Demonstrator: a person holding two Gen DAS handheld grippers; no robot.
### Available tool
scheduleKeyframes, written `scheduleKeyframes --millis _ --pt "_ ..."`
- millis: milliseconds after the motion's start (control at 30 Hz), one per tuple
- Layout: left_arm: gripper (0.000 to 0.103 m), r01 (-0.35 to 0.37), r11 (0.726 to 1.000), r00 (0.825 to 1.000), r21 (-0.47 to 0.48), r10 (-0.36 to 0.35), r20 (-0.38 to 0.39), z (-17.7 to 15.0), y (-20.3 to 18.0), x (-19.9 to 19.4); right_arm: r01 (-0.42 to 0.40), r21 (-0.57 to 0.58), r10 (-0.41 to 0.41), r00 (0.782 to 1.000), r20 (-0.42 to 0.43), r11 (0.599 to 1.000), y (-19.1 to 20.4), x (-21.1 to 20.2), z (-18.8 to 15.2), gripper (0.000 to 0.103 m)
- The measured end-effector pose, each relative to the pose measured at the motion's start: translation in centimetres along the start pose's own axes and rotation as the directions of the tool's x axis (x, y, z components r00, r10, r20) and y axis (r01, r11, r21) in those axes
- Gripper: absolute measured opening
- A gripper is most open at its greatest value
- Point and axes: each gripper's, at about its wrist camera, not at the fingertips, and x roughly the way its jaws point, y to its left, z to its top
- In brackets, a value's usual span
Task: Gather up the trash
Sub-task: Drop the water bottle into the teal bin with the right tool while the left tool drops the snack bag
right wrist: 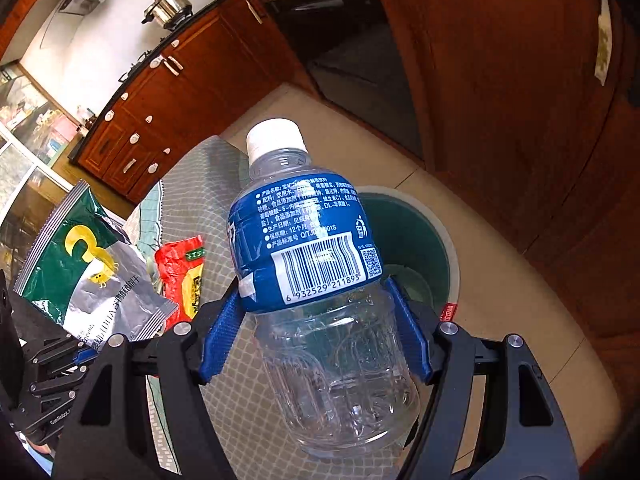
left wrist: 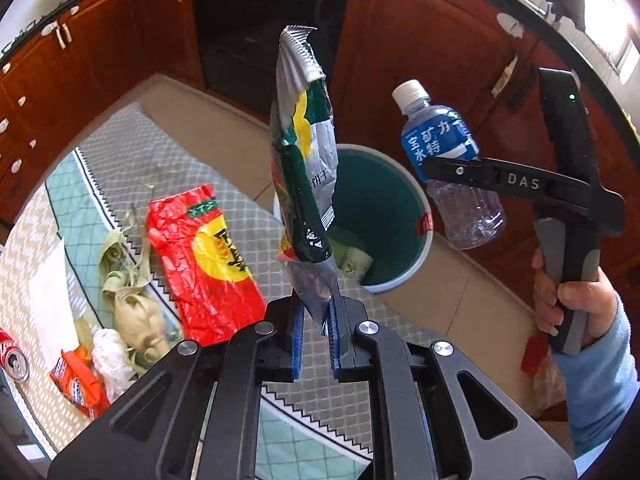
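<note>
above one bin, two grippers' jaws pinch one wrapper, one bottle.

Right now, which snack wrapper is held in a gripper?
The green-and-silver wrapper, pinched by the left gripper; the red wrapper lies on the mat.

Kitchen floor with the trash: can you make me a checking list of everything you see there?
Surface: patterned mat on tiled floor.
Job's things: snack wrapper in left gripper; empty water bottle in right gripper; green bin below them, some trash inside.
Clutter: red wrapper, corn husks, soda can, orange packet, white paper on the mat.
Grippers: both shut on their items.
Cables: nothing seen.
Surroundings: wooden cabinets, oven, steel pot.
</note>
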Motion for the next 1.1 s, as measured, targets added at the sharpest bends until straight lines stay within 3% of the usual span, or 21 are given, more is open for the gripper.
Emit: scheduleKeyframes --millis 333,533,767,900,967,1033,1100 --pt "0.011 0.018 0.999 0.994 0.027 -0.015 -0.11 3.4 -1.5 6.6 0.008 0.071 0.0 0.993 -0.12 0.997 -3.3 7.8 0.3 0.067" --pt "0.011 0.036 0.999 0.988 0.034 -0.031 -0.153 3.9 -1.9 9.2 0.019 0.076 -0.009 0.991 -0.135 0.997 -4.0 8.3 -0.4 0.067" --pt "0.011 0.059 0.998 0.982 0.039 -0.051 -0.184 4.1 -2.1 11.3 0.029 0.087 -0.018 0.993 -0.118 0.996 -4.6 6.8 -0.2 0.084" --pt "0.012 0.067 0.996 0.977 0.059 -0.053 -0.204 4.6 -2.7 12.8 0.056 0.119 -0.044 0.994 -0.098 0.991 -5.0 5.6 -0.1 0.086" --pt "0.018 0.062 0.996 0.976 0.063 -0.047 -0.21 4.6 -3.0 13.3 0.062 0.131 -0.05 0.994 -0.094 0.989 -5.2 5.2 0.0 0.088" --pt "0.053 0.039 0.997 0.983 0.067 -0.026 -0.183 4.9 -2.9 13.0 0.069 0.138 -0.056 0.994 -0.096 0.988 -5.4 4.9 0.0 0.088" --pt "0.063 0.009 0.998 0.988 0.065 0.001 -0.153 5.0 -2.7 12.7 0.072 0.14 -0.058 0.993 -0.102 0.988 -5.4 4.8 0.1 0.088"
